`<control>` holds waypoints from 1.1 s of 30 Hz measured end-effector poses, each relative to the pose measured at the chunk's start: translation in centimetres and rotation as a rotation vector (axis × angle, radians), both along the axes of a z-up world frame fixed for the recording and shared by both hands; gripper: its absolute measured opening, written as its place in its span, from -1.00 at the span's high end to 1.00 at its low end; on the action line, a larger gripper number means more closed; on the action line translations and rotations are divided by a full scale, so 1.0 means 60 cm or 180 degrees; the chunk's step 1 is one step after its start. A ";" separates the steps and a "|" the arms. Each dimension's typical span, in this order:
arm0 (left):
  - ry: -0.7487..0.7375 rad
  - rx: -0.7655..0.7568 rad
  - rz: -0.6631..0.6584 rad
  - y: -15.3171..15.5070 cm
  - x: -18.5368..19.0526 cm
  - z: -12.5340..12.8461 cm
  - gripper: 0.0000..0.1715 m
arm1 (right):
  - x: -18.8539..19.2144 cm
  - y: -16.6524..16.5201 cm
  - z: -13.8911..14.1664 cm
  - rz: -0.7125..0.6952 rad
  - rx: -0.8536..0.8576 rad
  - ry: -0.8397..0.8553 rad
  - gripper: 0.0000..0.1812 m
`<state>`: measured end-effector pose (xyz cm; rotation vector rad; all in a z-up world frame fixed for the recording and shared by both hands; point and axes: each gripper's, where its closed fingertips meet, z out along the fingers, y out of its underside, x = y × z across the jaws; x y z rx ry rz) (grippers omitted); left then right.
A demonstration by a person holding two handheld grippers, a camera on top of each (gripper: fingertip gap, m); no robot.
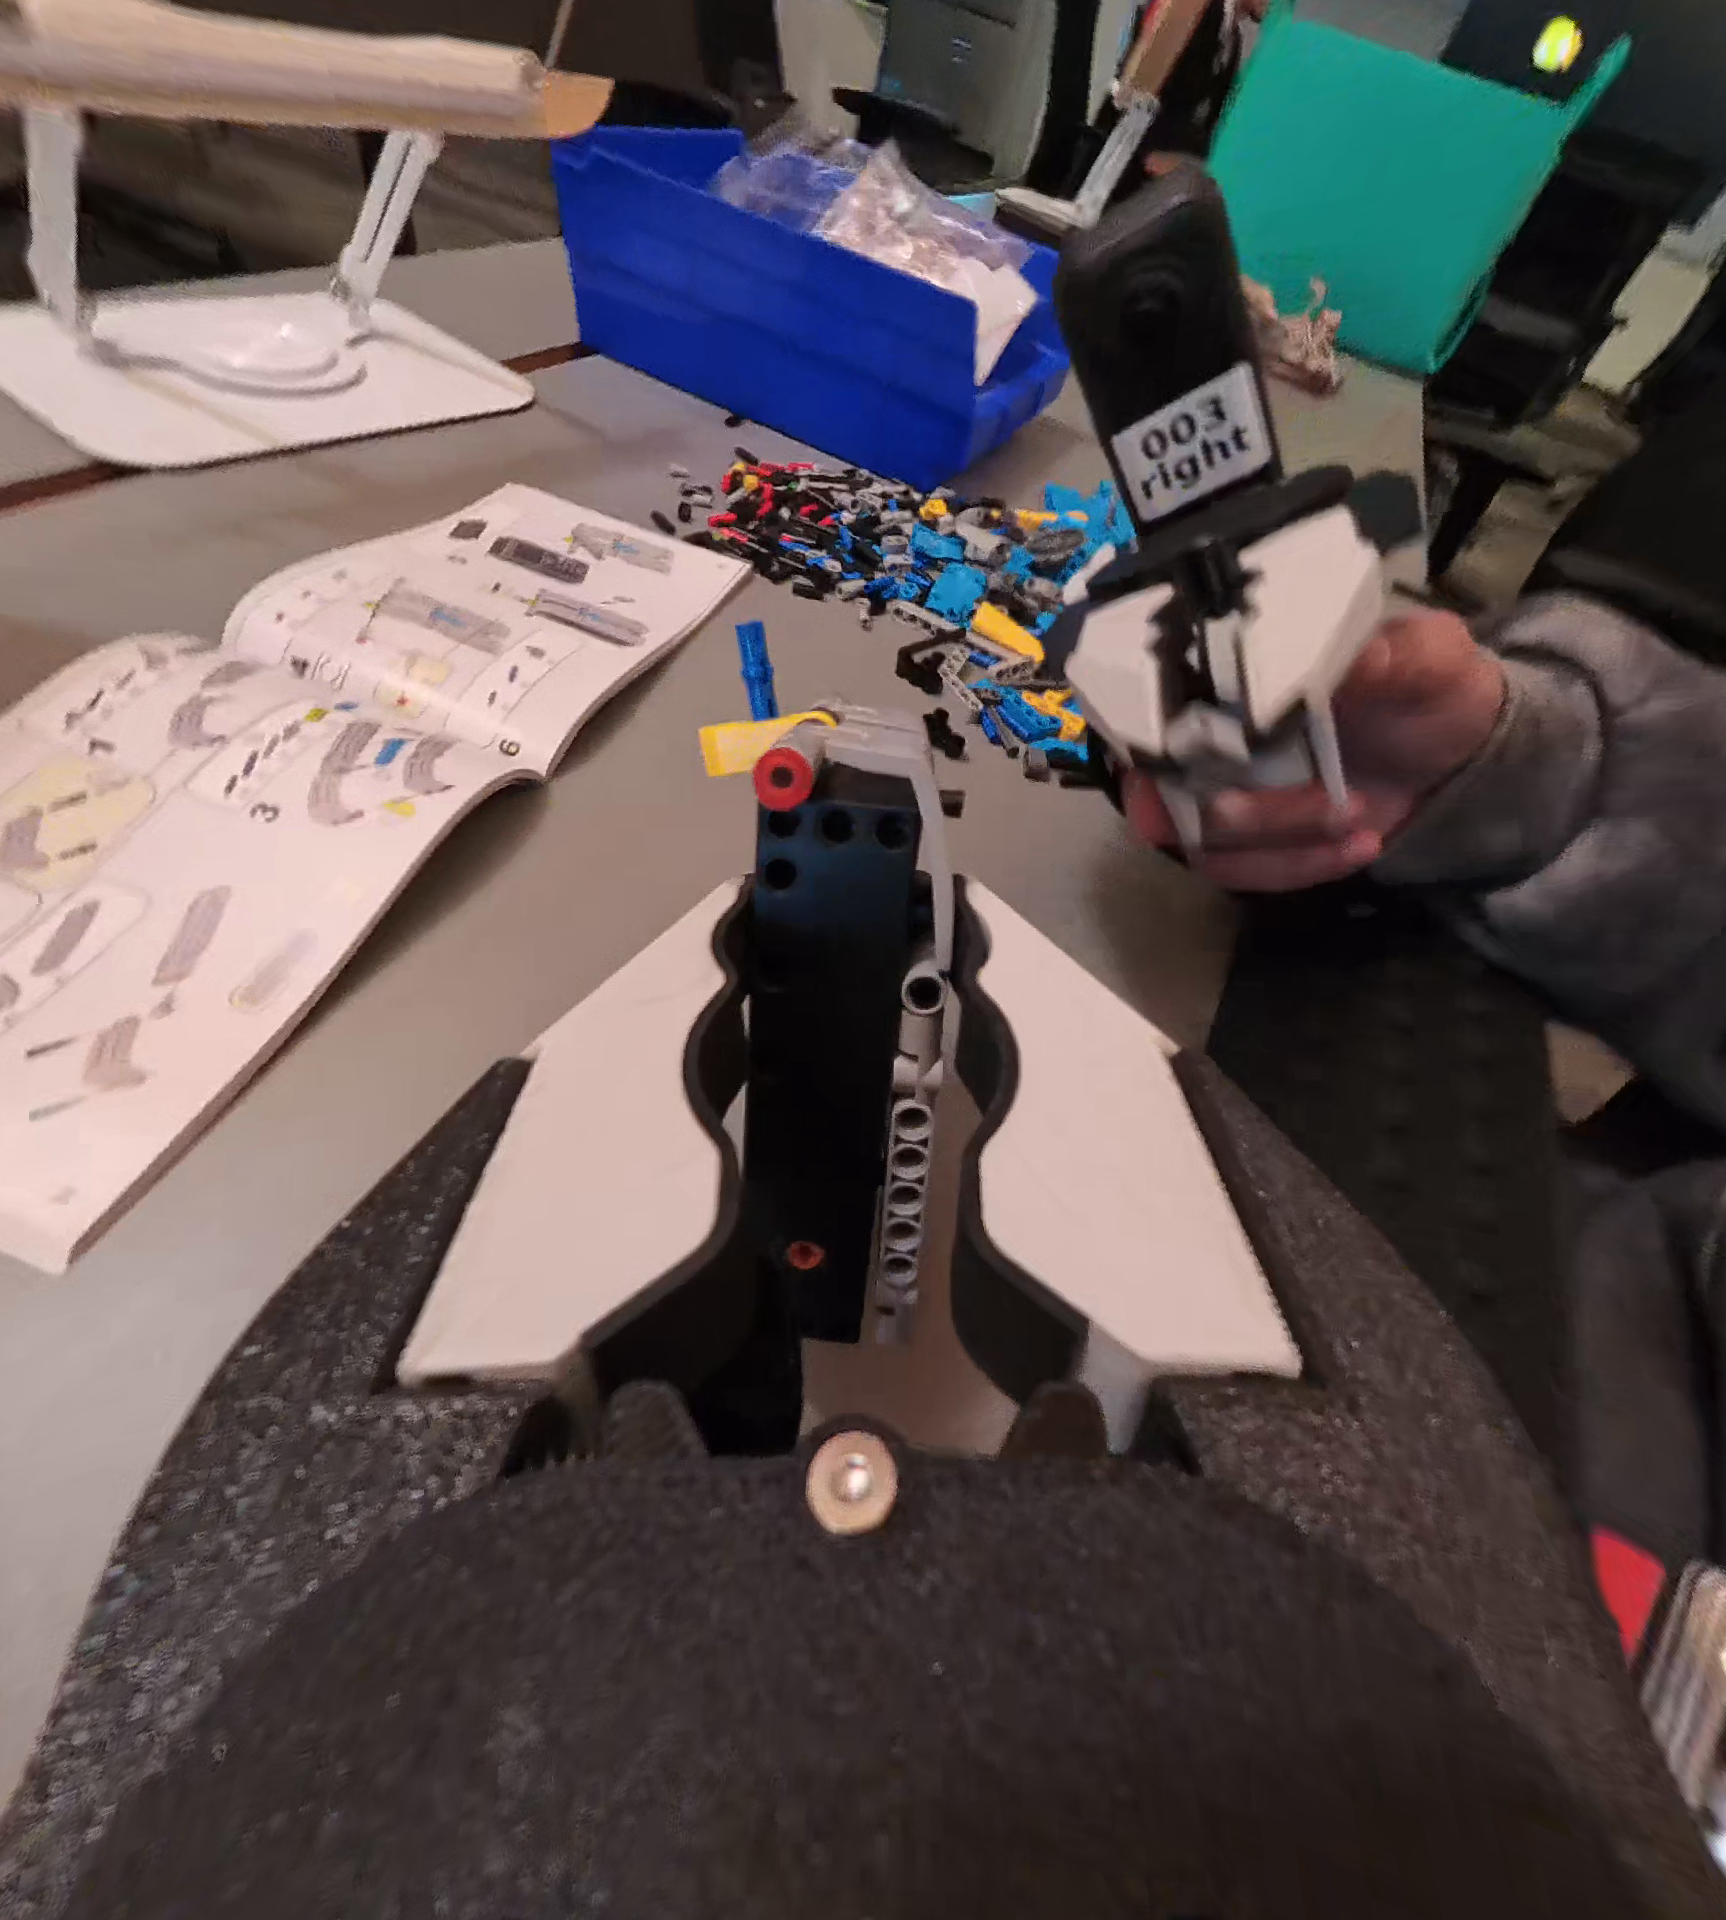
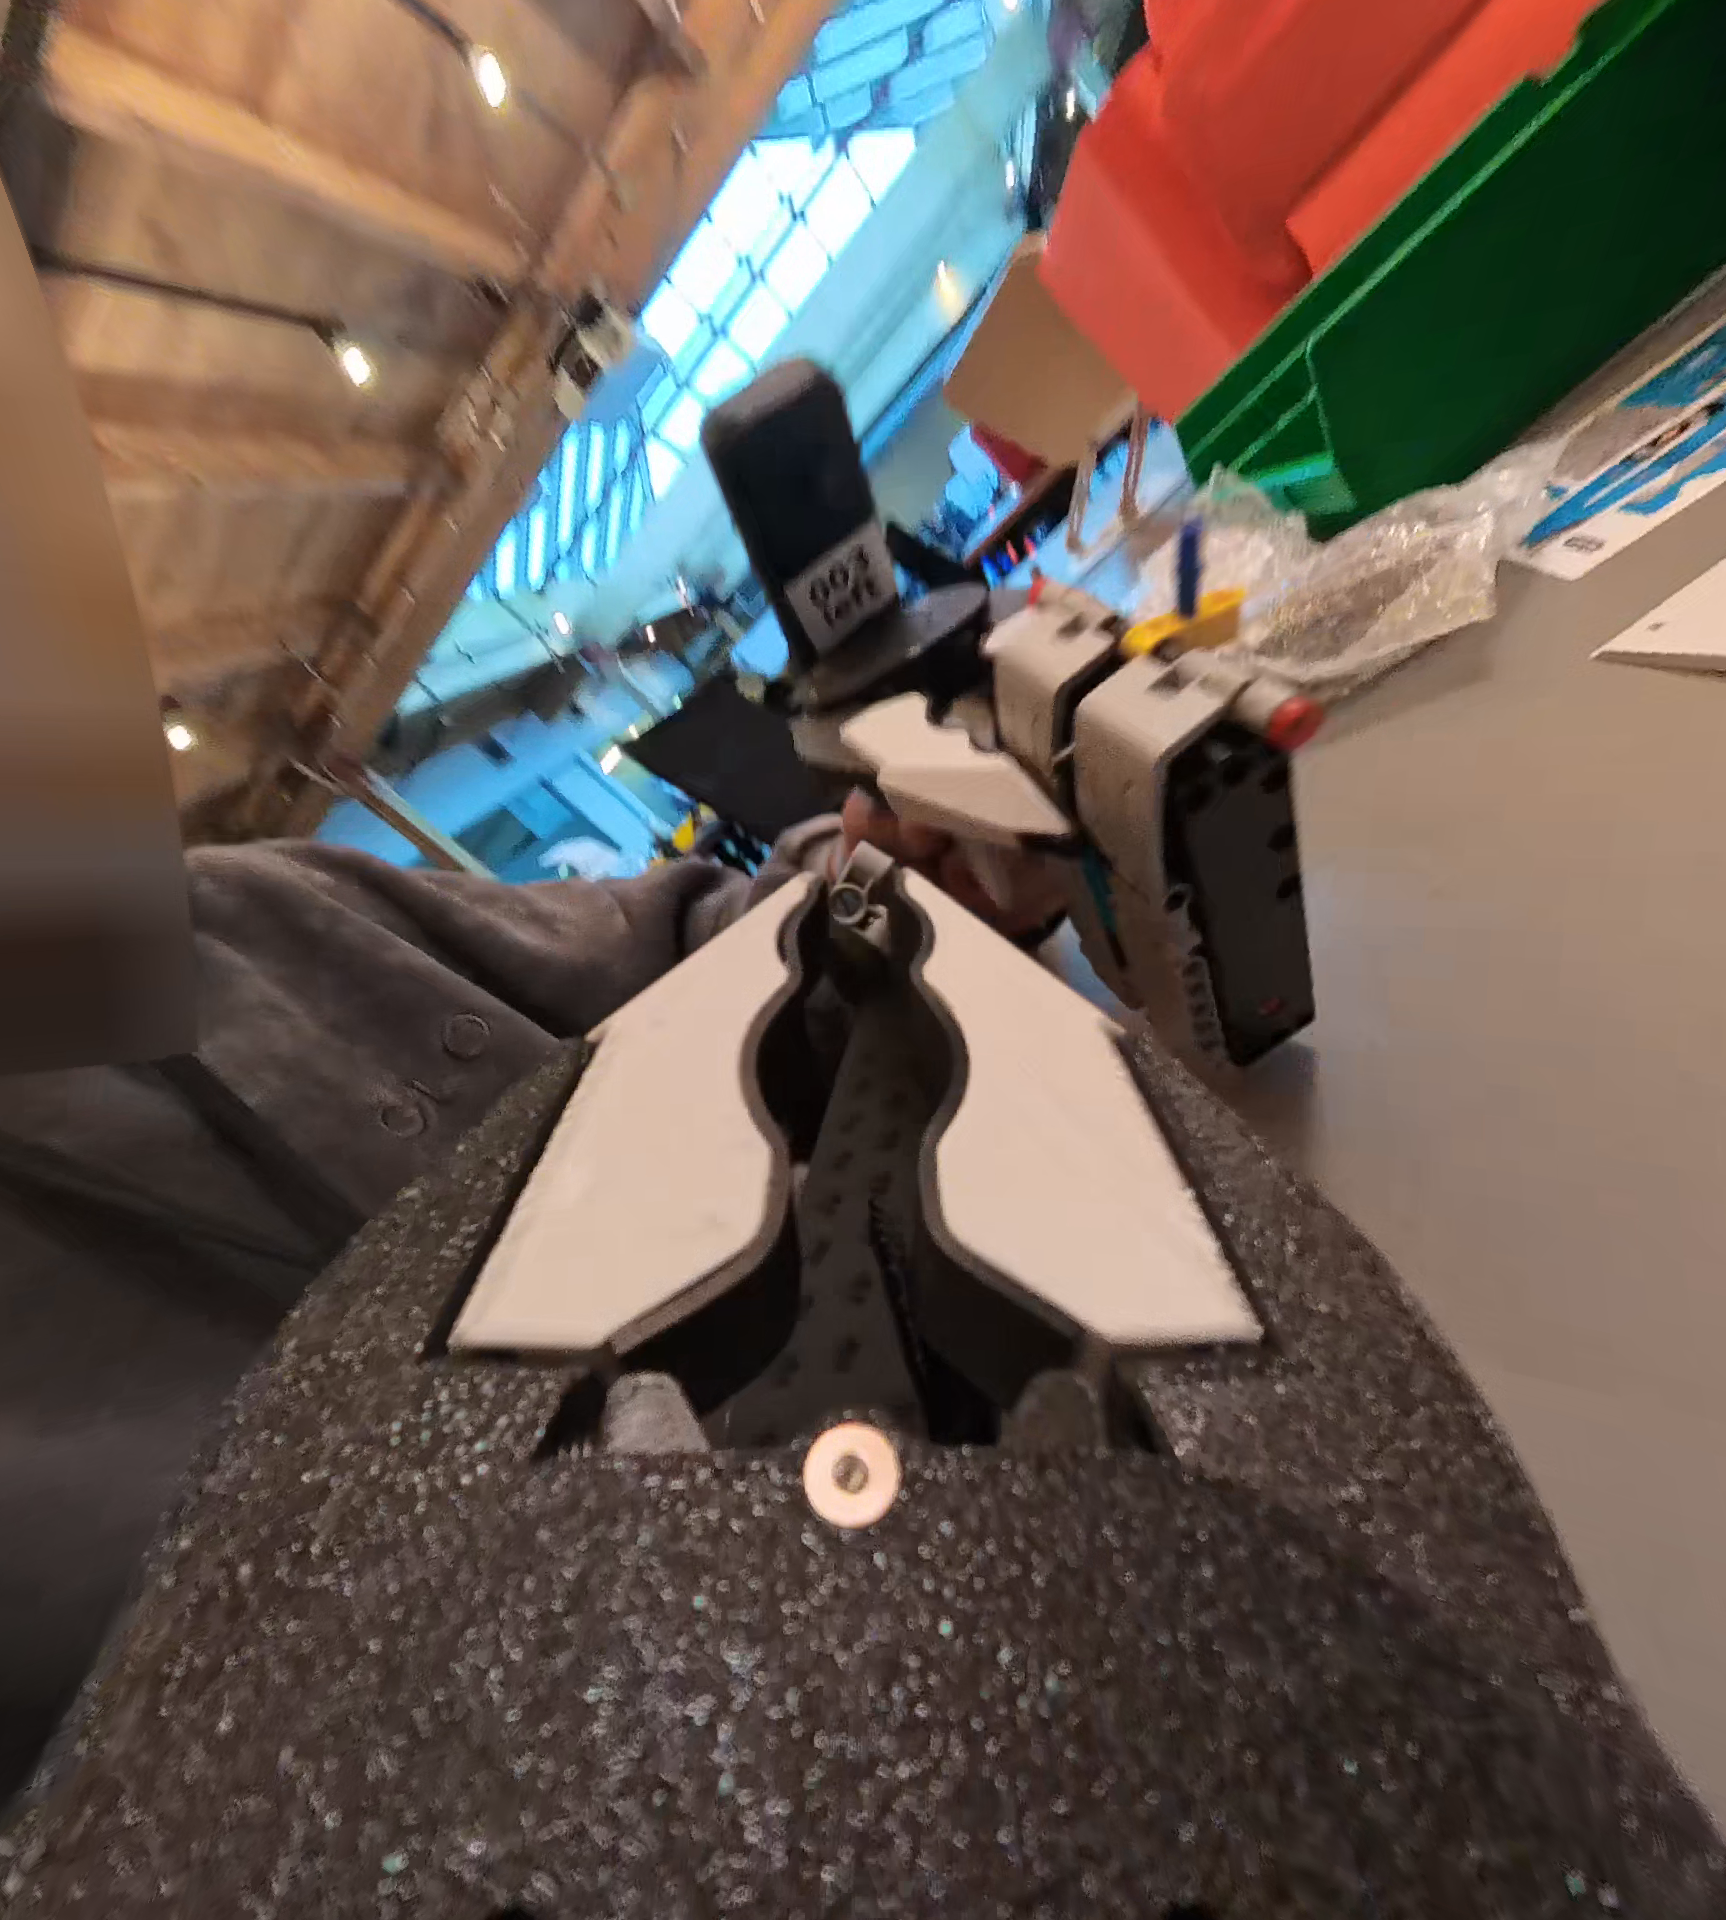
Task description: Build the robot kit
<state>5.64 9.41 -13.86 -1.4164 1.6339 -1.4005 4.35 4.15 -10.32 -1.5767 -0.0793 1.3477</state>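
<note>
Grey tabletop (image 1: pixel 547 935) runs under both grippers, with a cluttered workshop room behind it. At the far side of it stands a blue bin (image 1: pixel 797 312), open at the top and holding crumpled clear plastic bags (image 1: pixel 880 208) of small parts. Just in front of the bin lies a loose heap of small building pieces (image 1: pixel 942 561) in blue, black, yellow and red, spread straight on the table. An open instruction booklet (image 1: pixel 246 810) lies to the left of the heap, and a white stand (image 1: pixel 215 364) is set behind the booklet.

The left gripper (image 1: pixel 843 914) is clamped on a black and grey brick assembly (image 1: pixel 838 1039), which sticks out forward between its fingers; a red pin, a yellow piece and a blue axle sit at the assembly's far tip.

The right gripper (image 2: pixel 854 899) is pinched on a small grey pin piece (image 2: pixel 854 914) at its fingertips, held up off the table, near the assembly and apart from it. In the right wrist view a green bin (image 2: pixel 1461 343) stands at the table's back edge with orange boxes (image 2: pixel 1254 177) above it; what the green bin holds is hidden. Clear plastic bags (image 2: pixel 1358 582) lie before it.
</note>
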 end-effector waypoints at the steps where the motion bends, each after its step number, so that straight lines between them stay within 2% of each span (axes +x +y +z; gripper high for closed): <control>1: -0.0062 0.0144 -0.0066 -0.009 -0.008 -0.005 0.60 | 0.009 -0.005 0.004 -0.0061 0.0014 0.0142 0.90; 5: -0.0276 0.0501 -0.0231 -0.027 -0.040 -0.014 0.59 | 0.025 -0.008 0.024 -0.0180 0.0235 0.0201 0.89; 13: -0.0310 0.0693 0.0005 -0.014 -0.042 -0.018 0.59 | 0.026 -0.013 0.025 0.0027 0.0127 0.0609 0.89; 17: -0.0360 0.0785 0.0027 -0.014 -0.043 -0.020 0.59 | 0.041 -0.038 0.077 0.0418 0.0467 0.1324 0.89; 20: -0.0391 0.0617 -0.0027 -0.008 -0.046 -0.020 0.60 | 0.047 -0.035 0.072 0.0412 0.0398 0.1431 0.89; 25: -0.0341 0.0608 -0.0029 -0.004 -0.048 -0.025 0.60 | 0.060 -0.024 0.059 0.0338 0.0233 0.1604 0.89; 30: -0.0306 0.0662 -0.0033 -0.005 -0.048 -0.029 0.59 | 0.058 -0.017 0.048 0.0278 0.0121 0.1555 0.89; 33: -0.0164 0.0863 -0.0024 -0.004 -0.049 -0.044 0.59 | 0.049 -0.012 0.039 0.0285 0.0006 0.1498 0.89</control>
